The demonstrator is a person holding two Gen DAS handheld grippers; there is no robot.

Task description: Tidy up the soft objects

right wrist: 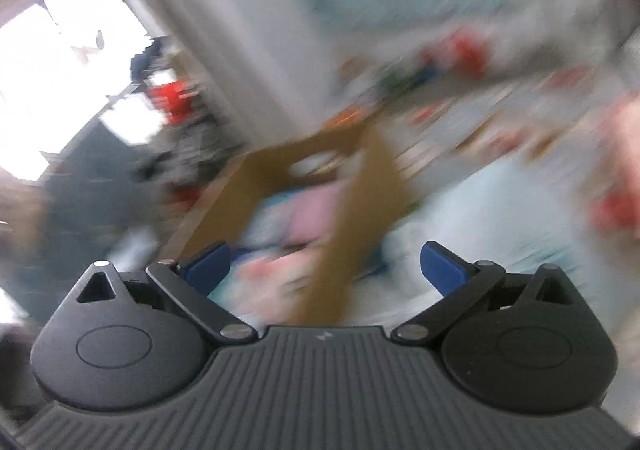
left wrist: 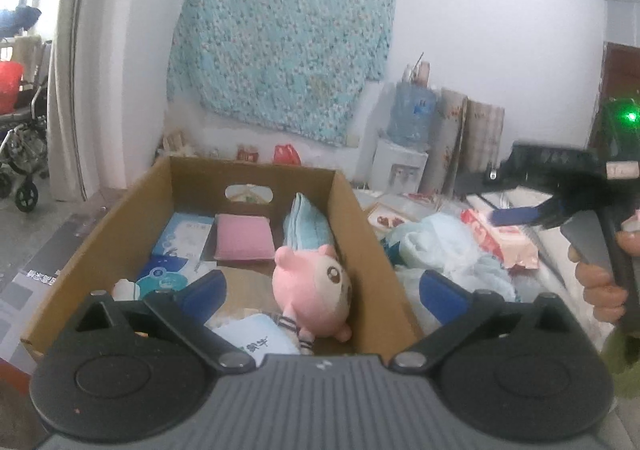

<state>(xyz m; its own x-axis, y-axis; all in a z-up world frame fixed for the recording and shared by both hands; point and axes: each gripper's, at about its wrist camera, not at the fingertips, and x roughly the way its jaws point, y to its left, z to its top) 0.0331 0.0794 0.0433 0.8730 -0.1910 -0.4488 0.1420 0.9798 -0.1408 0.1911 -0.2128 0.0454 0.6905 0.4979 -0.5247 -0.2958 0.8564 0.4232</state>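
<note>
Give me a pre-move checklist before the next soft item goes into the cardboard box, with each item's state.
1. Left gripper empty, jaws wide: ok.
2. Right gripper empty, jaws wide: ok.
3. Pink plush toy lying inside the cardboard box: ok.
4. Free floor left in the box, bare patch beside the plush: ok.
5. Next item in sight, light blue cloth outside the box on its right: ok.
6. Right wrist view sharp enough to aim: not ok, blurred.
</note>
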